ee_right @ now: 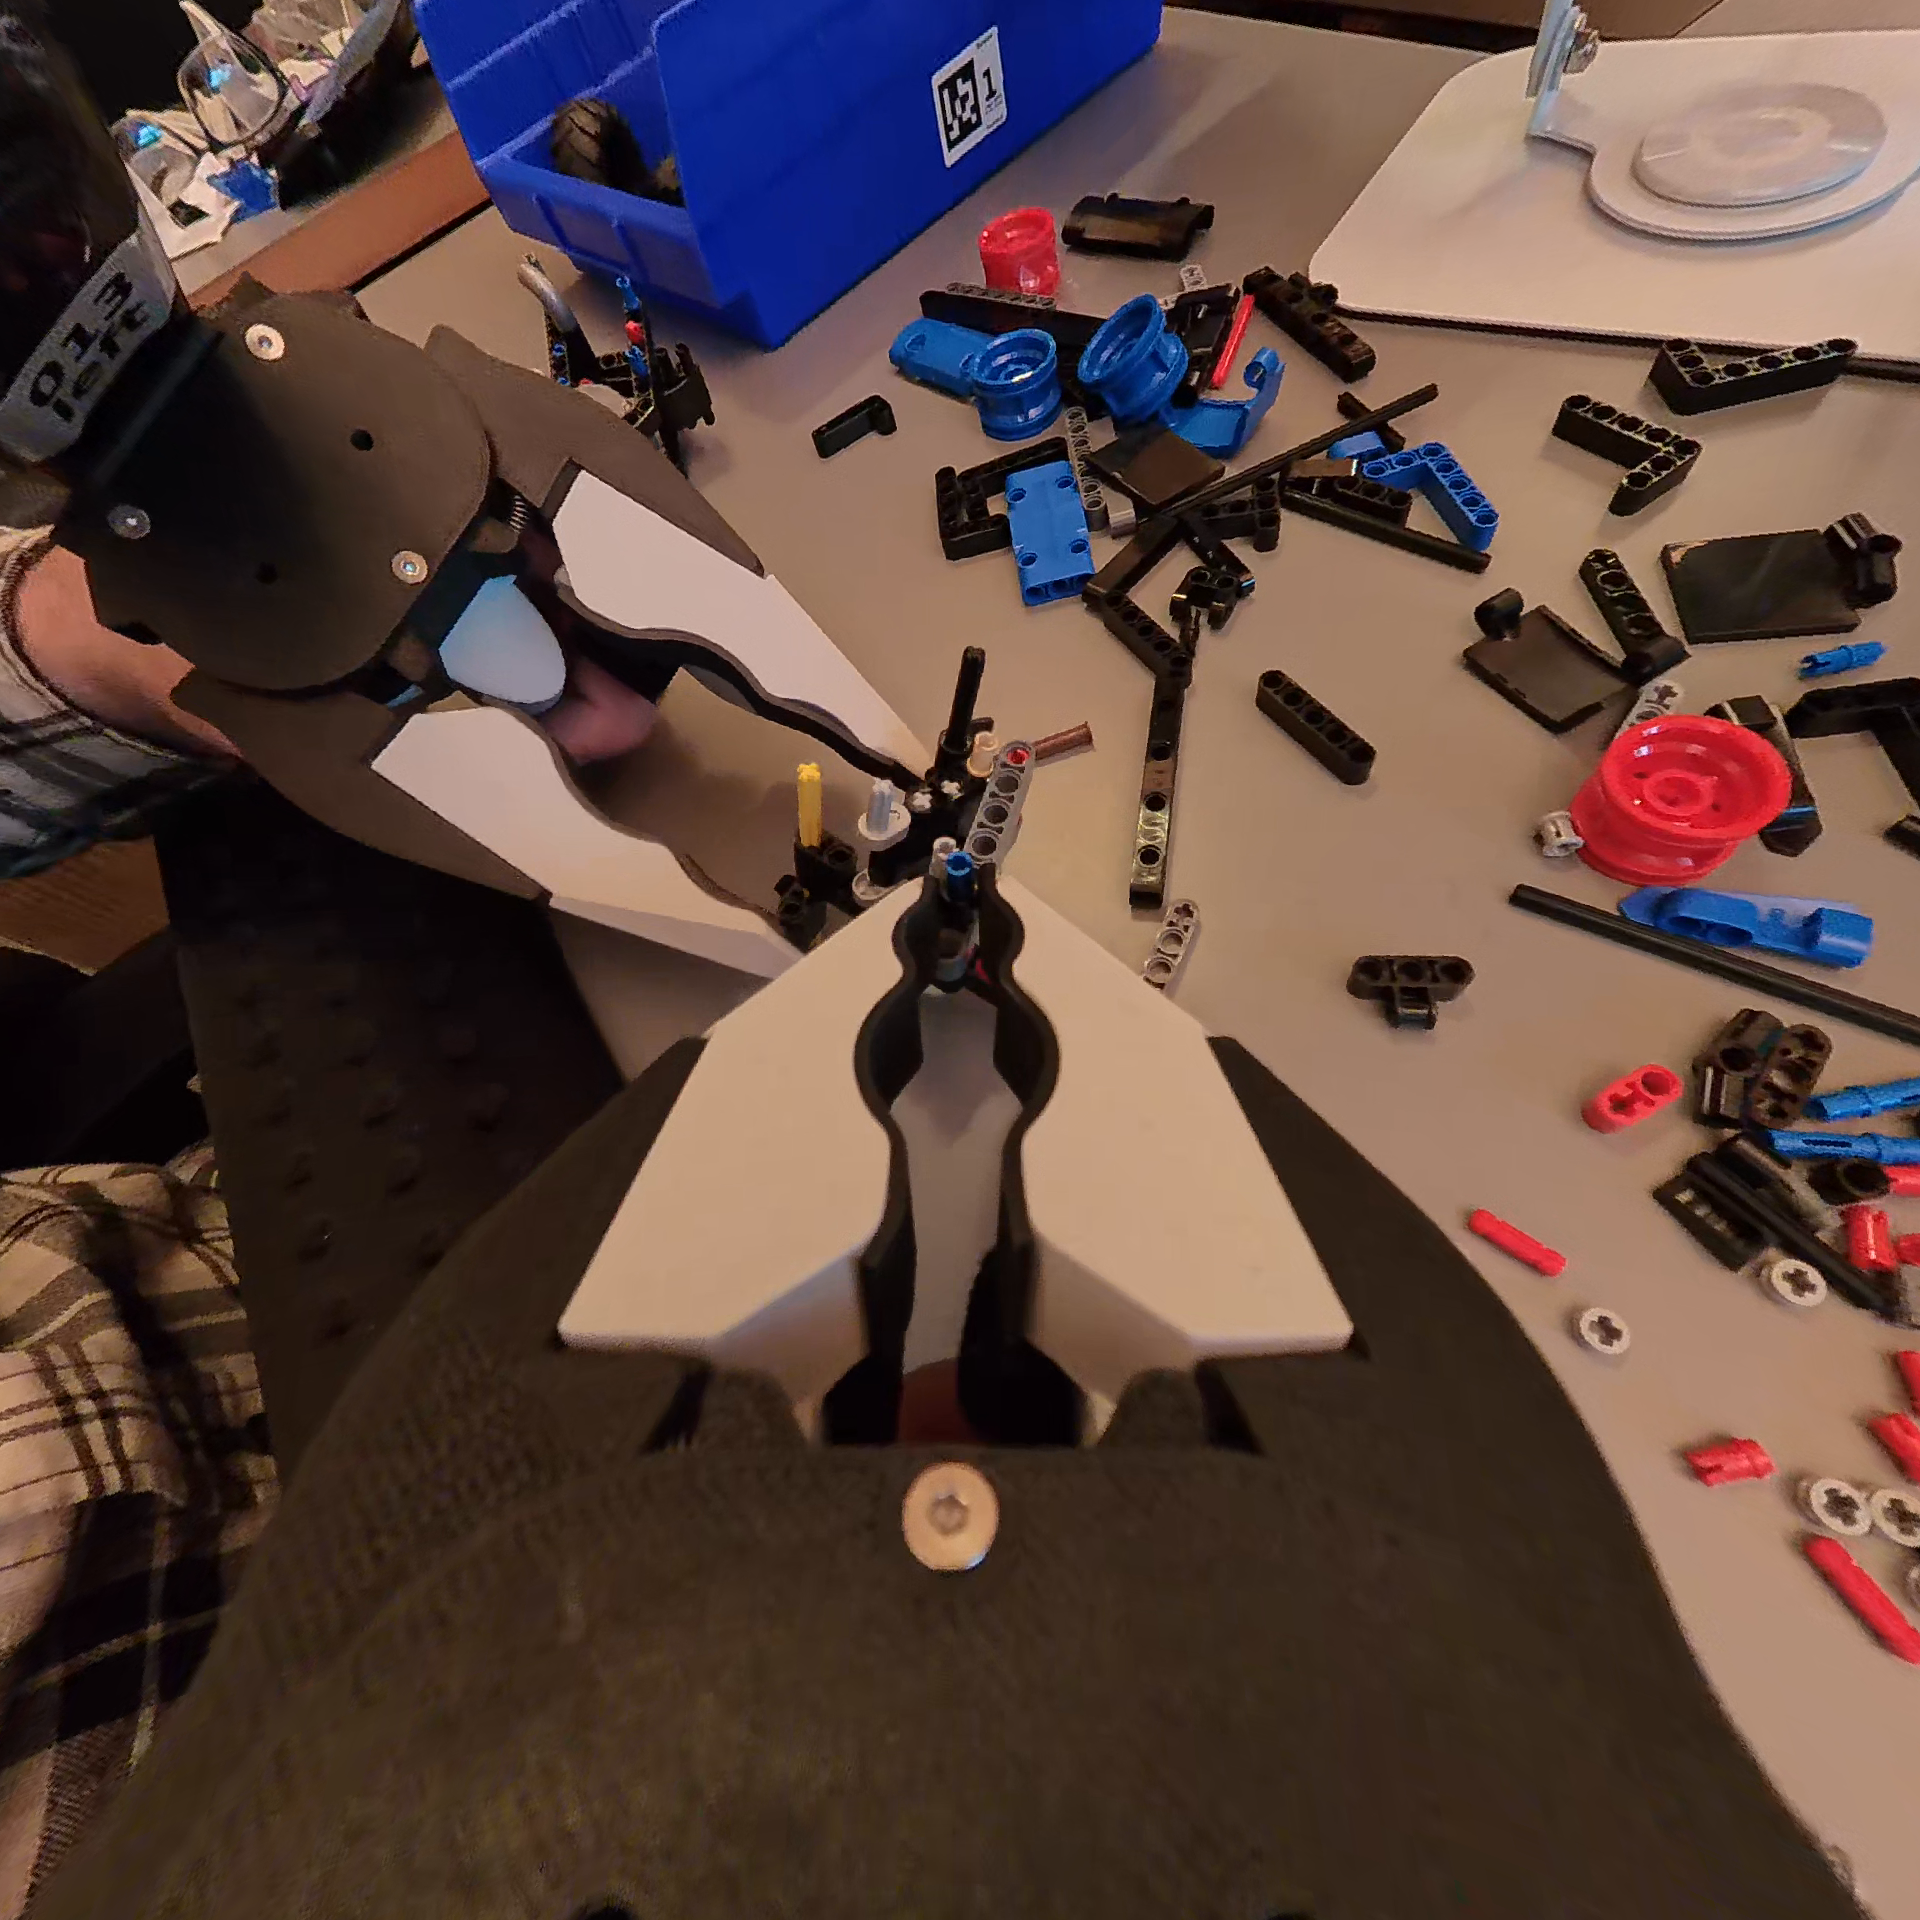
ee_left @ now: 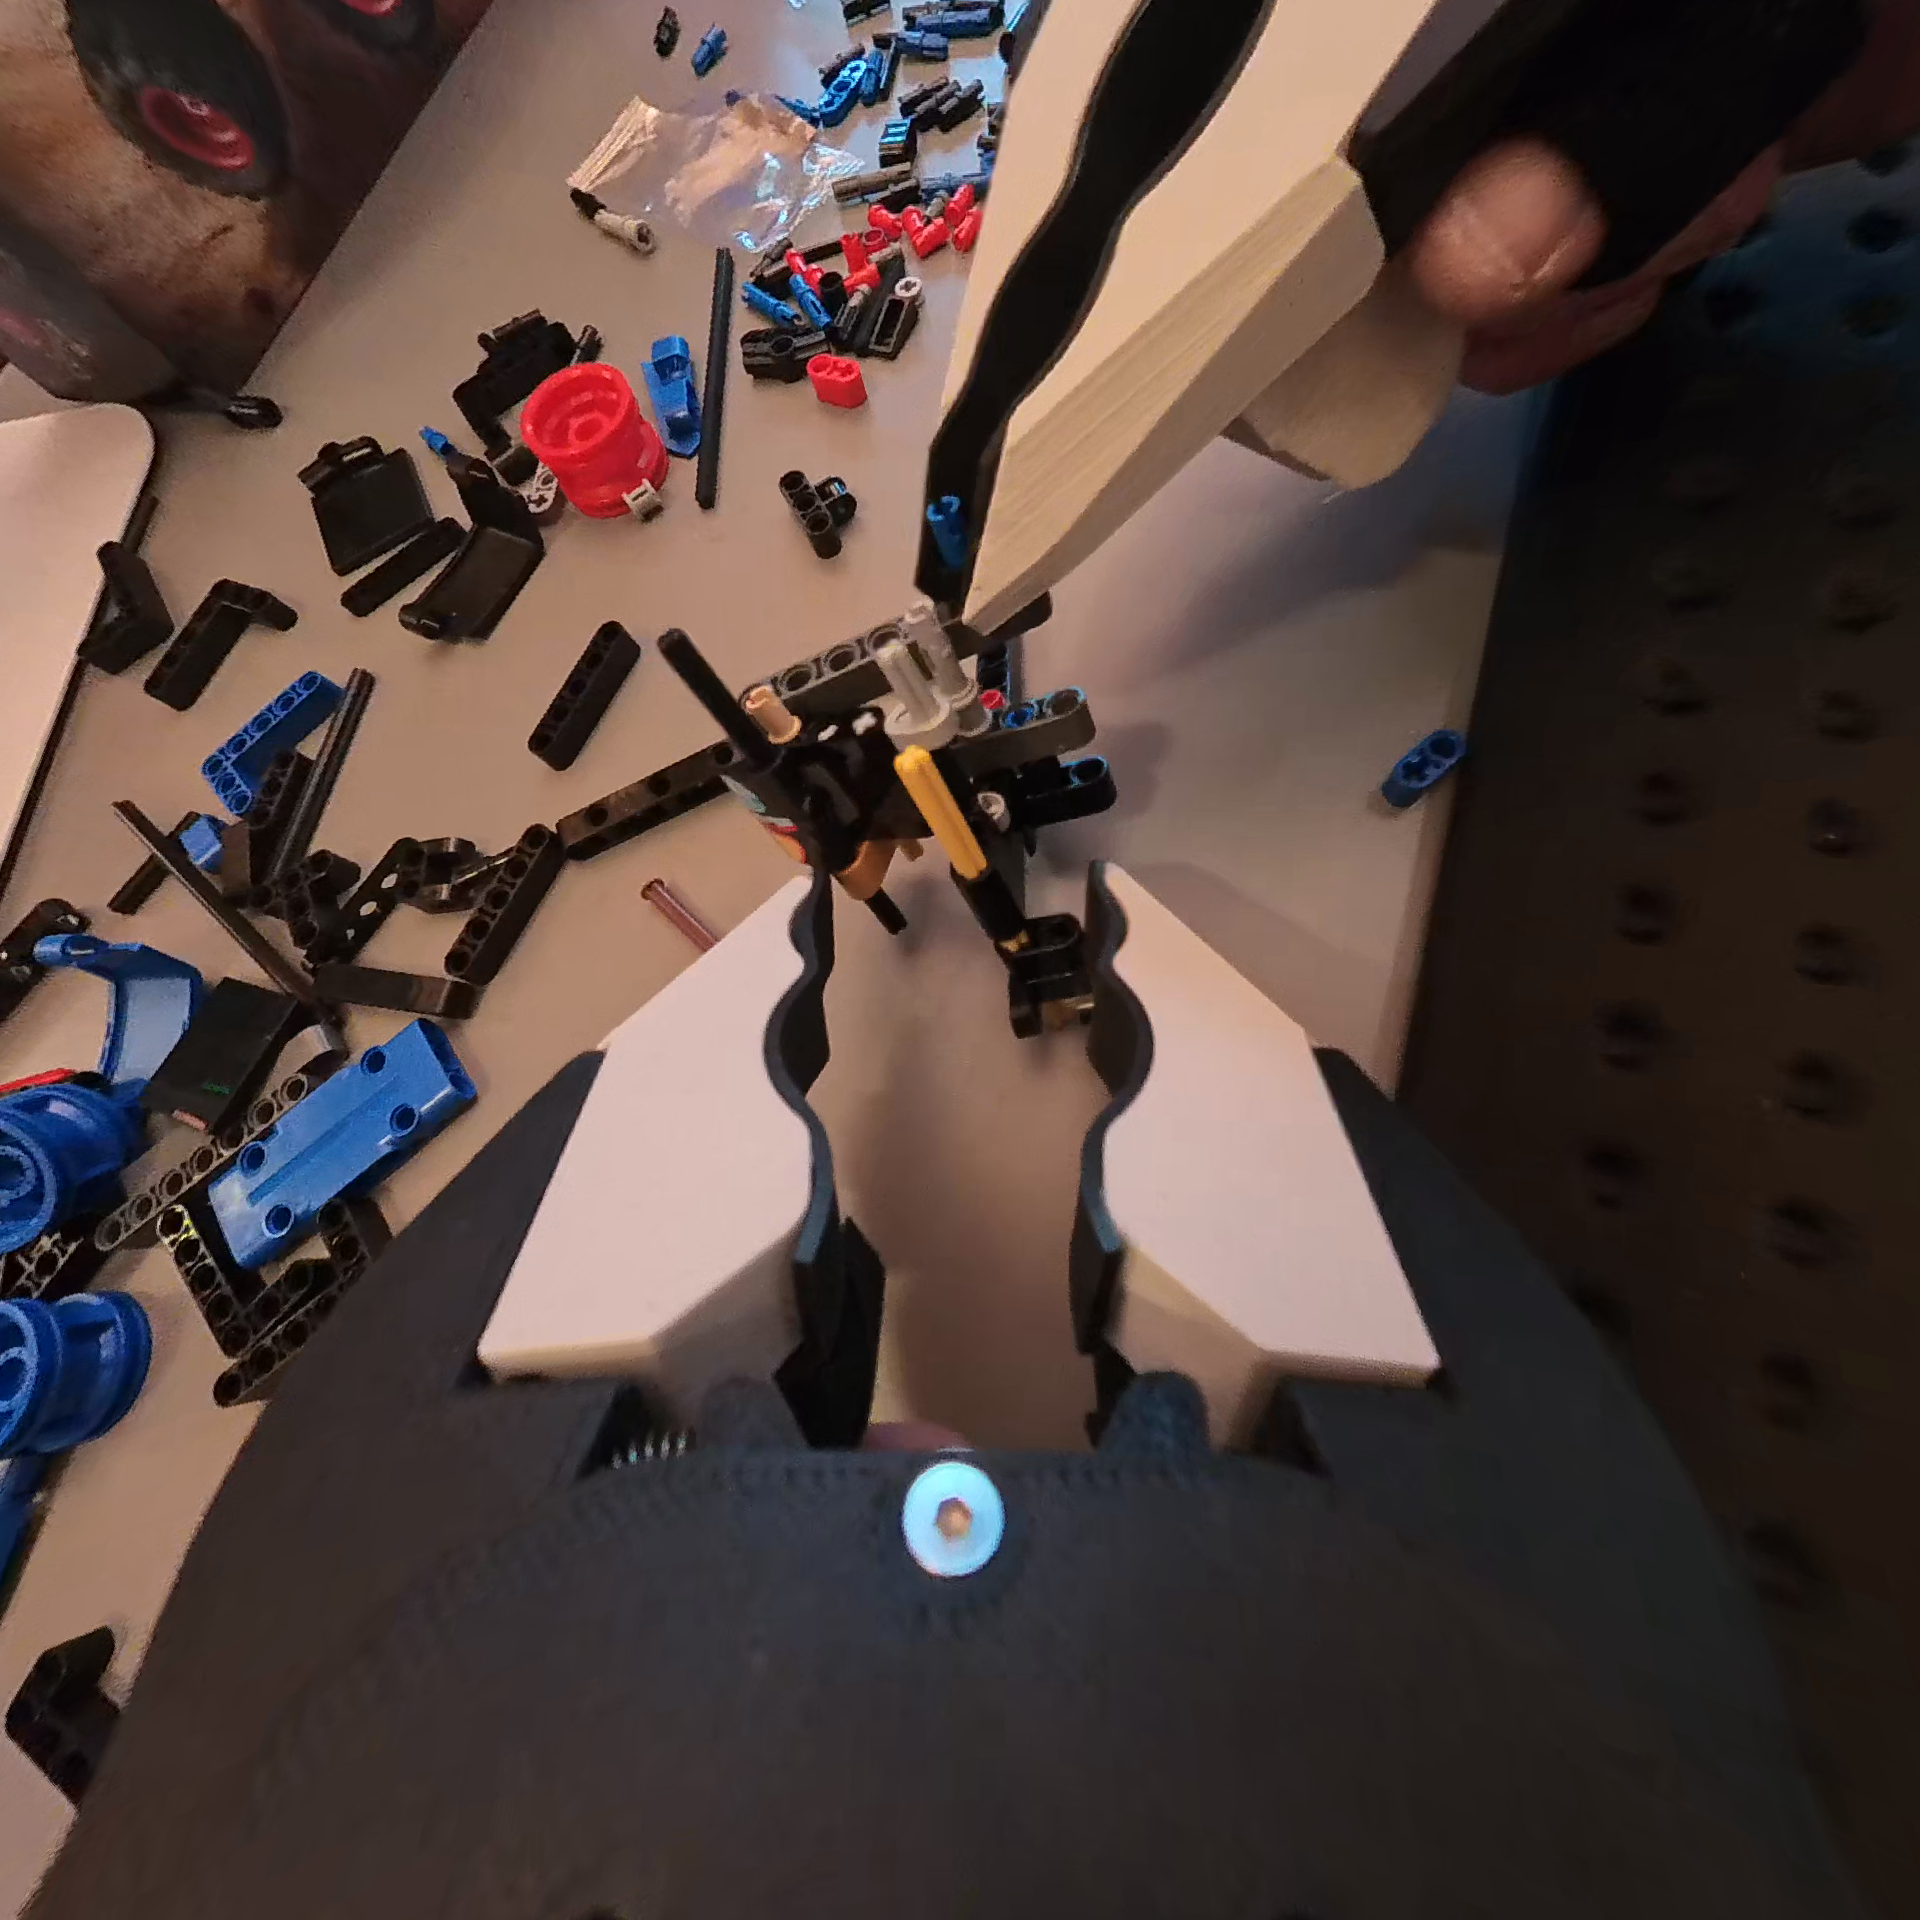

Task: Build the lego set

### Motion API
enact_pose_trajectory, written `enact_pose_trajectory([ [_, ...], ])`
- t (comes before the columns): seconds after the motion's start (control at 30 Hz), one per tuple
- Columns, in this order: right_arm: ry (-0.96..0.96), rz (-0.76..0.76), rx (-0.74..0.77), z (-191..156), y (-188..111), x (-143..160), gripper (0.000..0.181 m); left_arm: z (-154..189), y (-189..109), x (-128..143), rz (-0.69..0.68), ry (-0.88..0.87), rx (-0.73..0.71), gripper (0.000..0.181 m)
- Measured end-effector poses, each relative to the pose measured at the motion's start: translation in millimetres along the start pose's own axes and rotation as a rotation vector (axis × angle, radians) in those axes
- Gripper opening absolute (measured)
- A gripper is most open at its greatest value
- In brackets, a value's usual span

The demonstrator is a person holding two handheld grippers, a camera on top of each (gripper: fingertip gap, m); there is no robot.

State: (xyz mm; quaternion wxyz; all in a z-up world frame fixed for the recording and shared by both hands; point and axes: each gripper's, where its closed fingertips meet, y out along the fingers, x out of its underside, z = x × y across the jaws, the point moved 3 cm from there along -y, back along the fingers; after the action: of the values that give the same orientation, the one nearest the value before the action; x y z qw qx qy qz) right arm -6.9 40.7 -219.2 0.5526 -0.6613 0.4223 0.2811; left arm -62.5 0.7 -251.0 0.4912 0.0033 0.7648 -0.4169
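A small lego assembly (ee_left: 883,758) of black beams with grey pins, a yellow axle and a black axle is held just above the grey table (ee_left: 1247,675). My left gripper (ee_left: 961,894) is shut on the assembly, one finger at each side of its lower end. In the right wrist view the left gripper (ee_right: 842,852) comes in from the left onto the assembly (ee_right: 914,821). My right gripper (ee_right: 958,904) is shut on a small blue pin (ee_right: 956,868), its tips right at the assembly's grey beam. In the left wrist view the right gripper (ee_left: 951,592) reaches down from the upper right with the blue pin (ee_left: 945,520).
Loose black, blue and red pieces cover the table, among them a red wheel hub (ee_right: 1678,800) and blue wheel hubs (ee_right: 1132,358). A blue bin (ee_right: 810,135) stands at the back. A white board (ee_right: 1558,239) lies far right. A dark studded mat (ee_left: 1714,1039) borders the table. My right fingertips sit around 5 cm from my left ones.
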Motion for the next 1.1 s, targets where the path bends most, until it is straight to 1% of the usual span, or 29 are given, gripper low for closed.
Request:
enact_pose_trajectory([
  [0.1, 0.009, -0.001, 0.014, 2.2, -1.4, 0.1, 0.004, -0.8, 1.5, -0.9, 0.004, 0.002, -0.021, 0.042],
  [0.13, 0.014, 0.000, 0.019, 3.2, -2.3, -0.3, 0.004, -0.2, 1.3, -1.4, 0.005, 0.011, -0.026, 0.025],
  [0.17, 0.020, -0.001, 0.021, 3.9, -3.3, -0.4, 0.004, -1.2, 0.8, -3.1, 0.018, 0.013, -0.042, 0.014],
  [0.2, 0.025, -0.003, 0.023, 4.4, -4.2, -0.5, 0.004, -2.2, 0.9, -3.7, 0.018, 0.007, -0.054, 0.014],
  [0.4, 0.026, -0.015, 0.025, 3.6, -4.0, 2.2, 0.004, 4.8, 3.1, -6.0, 0.014, 0.021, -0.050, 0.016],
  [0.47, 0.024, -0.019, 0.022, 3.4, -3.4, 2.8, 0.004, 13.9, 4.4, -8.2, 0.009, 0.034, -0.014, 0.024],
  [0.53, 0.025, -0.018, 0.021, 4.2, -4.6, 2.4, 0.004, 18.4, 5.1, -10.2, 0.000, 0.052, -0.020, 0.028],
  [0.57, 0.028, -0.015, 0.020, 5.1, -5.9, 2.0, 0.004, 20.1, 5.0, -10.8, 0.001, 0.065, -0.018, 0.040],
  [0.63, 0.042, -0.011, 0.008, 6.0, -8.6, 1.1, 0.003, 20.3, 0.9, -13.3, 0.024, 0.052, -0.008, 0.046],
  [0.73, 0.058, -0.010, -0.008, 6.4, -10.3, 1.6, 0.004, 9.9, -8.4, -17.5, 0.068, 0.026, -0.023, 0.051],
  [0.8, 0.075, -0.007, -0.025, 5.9, -9.9, 1.6, 0.004, 0.1, -8.1, -15.0, 0.058, -0.007, -0.023, 0.054],
  [0.87, 0.082, -0.005, -0.031, 6.0, -10.0, 1.3, 0.004, -1.8, -1.2, -9.5, 0.027, -0.066, 0.040, 0.063],
  [0.93, 0.098, 0.004, -0.043, 6.0, -11.2, -0.6, 0.003, -2.7, 4.1, -10.6, 0.049, -0.139, 0.110, 0.062],
  [0.97, 0.107, 0.008, -0.050, 5.6, -12.0, -1.6, 0.003, -0.7, 6.7, -9.8, 0.045, -0.154, 0.148, 0.056],
  [1.1, 0.116, 0.003, -0.052, 6.0, -14.1, -0.7, 0.004, 2.9, 13.6, -9.3, 0.038, -0.140, 0.181, 0.044],
])
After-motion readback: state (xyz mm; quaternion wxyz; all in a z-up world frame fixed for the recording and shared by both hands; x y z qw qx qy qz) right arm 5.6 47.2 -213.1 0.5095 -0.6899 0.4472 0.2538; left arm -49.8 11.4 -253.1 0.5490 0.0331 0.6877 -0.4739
